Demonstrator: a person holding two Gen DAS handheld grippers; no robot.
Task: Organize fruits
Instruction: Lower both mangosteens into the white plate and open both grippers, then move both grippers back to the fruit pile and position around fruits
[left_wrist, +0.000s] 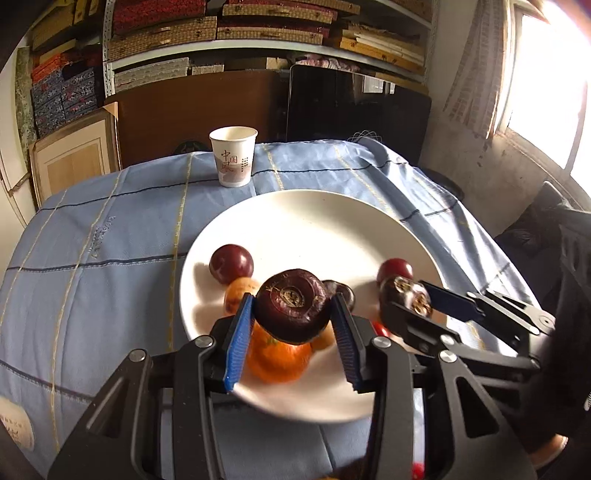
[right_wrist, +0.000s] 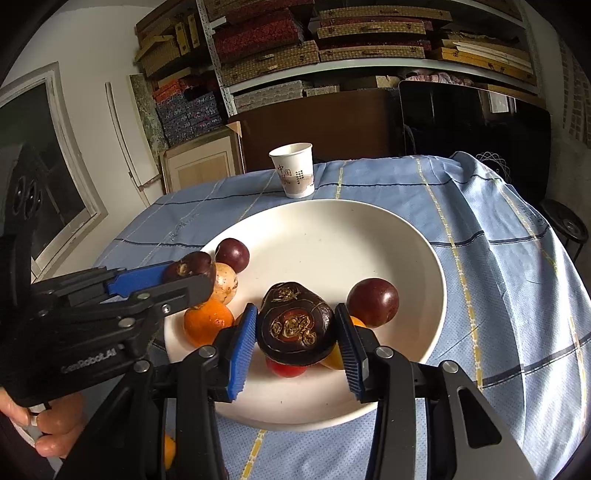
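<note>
My left gripper (left_wrist: 293, 301) is shut on a dark purple-brown fruit (left_wrist: 291, 314), held just above the near part of a white plate (left_wrist: 314, 218). My right gripper (right_wrist: 296, 314) is shut on a second dark fruit (right_wrist: 295, 328) over the same plate (right_wrist: 332, 236). Each gripper shows in the other's view: the right one (left_wrist: 408, 295) at the plate's right, the left one (right_wrist: 192, 275) at its left. On the plate lie two red-purple plums (right_wrist: 232, 254) (right_wrist: 373, 301), an orange (right_wrist: 208, 323), a tan fruit (right_wrist: 225, 282) and a small red fruit (right_wrist: 286, 369).
A paper cup (left_wrist: 233, 155) stands behind the plate on the blue checked tablecloth (left_wrist: 110, 236). Dark boards and shelves of boxes rise beyond the table's far edge. A hand (right_wrist: 55, 424) holds the left gripper's handle. The cloth drops off at the right.
</note>
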